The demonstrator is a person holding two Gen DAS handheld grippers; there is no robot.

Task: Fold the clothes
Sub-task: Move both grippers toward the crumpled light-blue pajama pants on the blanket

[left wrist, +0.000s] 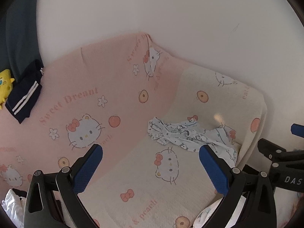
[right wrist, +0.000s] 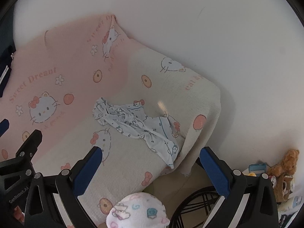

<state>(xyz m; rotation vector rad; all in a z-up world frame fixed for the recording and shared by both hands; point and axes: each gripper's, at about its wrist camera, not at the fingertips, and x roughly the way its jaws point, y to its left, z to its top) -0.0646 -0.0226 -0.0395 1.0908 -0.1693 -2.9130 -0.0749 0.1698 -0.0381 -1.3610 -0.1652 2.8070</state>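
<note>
A crumpled pale blue printed garment lies in a heap on the cream part of a sofa cover. My left gripper hangs open above the cushion, its right fingertip just in front of the garment's near edge, nothing between the blue pads. My right gripper is open too and holds nothing; the garment's lower end lies between and beyond its fingers. The right gripper's body shows at the right edge of the left wrist view.
A folded navy garment with white stripes rests at the sofa's left end beside a yellow plush toy. A pink cover drapes the backrest against a white wall. A teddy bear, a fuzzy patterned item and a dark wire frame sit below the sofa's right end.
</note>
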